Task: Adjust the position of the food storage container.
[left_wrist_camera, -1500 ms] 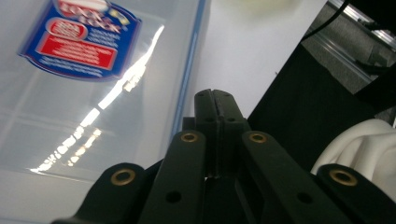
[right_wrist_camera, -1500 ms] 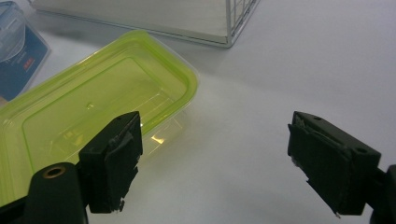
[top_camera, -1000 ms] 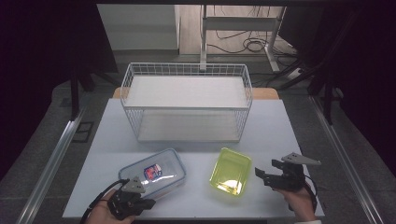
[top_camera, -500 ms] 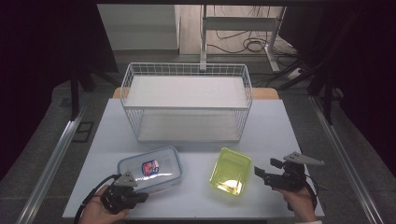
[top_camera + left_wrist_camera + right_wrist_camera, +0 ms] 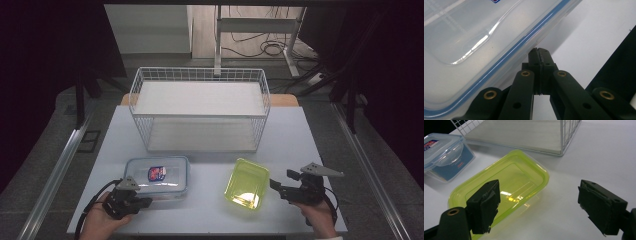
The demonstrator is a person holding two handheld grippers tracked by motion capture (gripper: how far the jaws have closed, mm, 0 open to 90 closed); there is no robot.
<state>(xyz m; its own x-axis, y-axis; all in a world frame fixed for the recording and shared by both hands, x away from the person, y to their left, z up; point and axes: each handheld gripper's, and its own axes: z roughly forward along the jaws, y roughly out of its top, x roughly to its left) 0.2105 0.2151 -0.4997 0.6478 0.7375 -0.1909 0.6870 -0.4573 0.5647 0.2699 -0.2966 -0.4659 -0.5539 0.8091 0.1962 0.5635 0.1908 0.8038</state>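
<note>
A clear lidded container point(image 5: 157, 175) with a blue seal and a red-blue label lies at the table's front left. My left gripper point(image 5: 144, 202) is shut, its tips at the container's near edge. In the left gripper view the closed tips point(image 5: 539, 51) rest right against the blue-sealed lid rim point(image 5: 506, 57), with nothing between them. An open yellow-green container point(image 5: 246, 183) lies at the front centre-right. My right gripper point(image 5: 276, 187) stands open just right of it. In the right gripper view the yellow-green container point(image 5: 506, 182) lies ahead of the spread jaws point(image 5: 539, 197), mostly toward the left one.
A white wire basket point(image 5: 200, 71) with a shelf board stands across the back middle of the pale table point(image 5: 300, 140). The clear container point(image 5: 441, 152) lies beyond the yellow-green one in the right gripper view. Dark floor and cables surround the table.
My left gripper has slid to the left along the table's front. The clear container has turned a little and now lies squarer to the table edge. The right gripper has kept still.
</note>
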